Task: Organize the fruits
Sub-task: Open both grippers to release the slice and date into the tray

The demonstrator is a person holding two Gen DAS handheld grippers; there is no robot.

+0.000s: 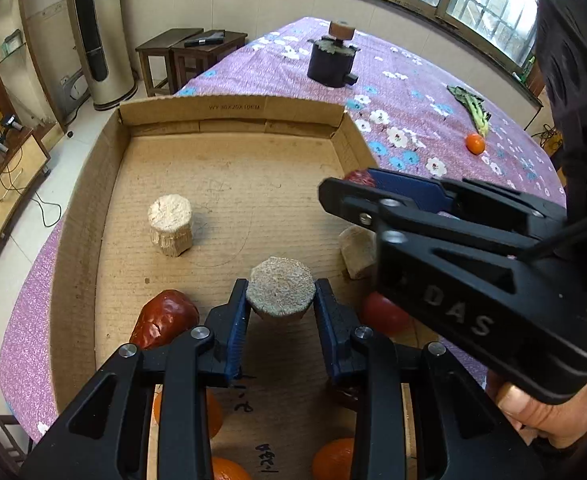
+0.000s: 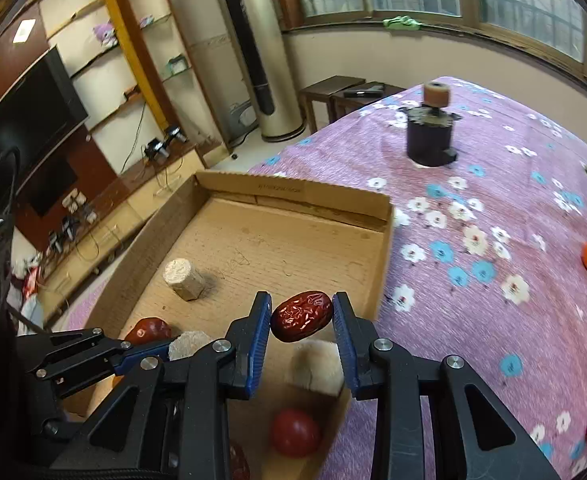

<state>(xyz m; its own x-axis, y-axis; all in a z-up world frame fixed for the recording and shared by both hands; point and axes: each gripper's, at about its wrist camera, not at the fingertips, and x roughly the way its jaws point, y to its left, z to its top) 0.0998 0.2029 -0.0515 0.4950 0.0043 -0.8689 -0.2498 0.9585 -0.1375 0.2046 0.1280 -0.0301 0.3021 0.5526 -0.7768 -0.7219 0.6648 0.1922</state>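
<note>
Two grips: left fingers clamping cork block, right fingers holding jujube, oranges half-hidden

Left wrist view: rides behind the left gripper, looking down and forward, close over the cardboard box, toward the windows.
Right wrist view: rides behind the right gripper, close over the box's right wall, angled more toward the shelves and TV.
Shared ground: the box floor, the purple flowered surface, the dark canister at its far end, and the tall air conditioner.
Cross-sight: each view catches the other gripper.
</note>
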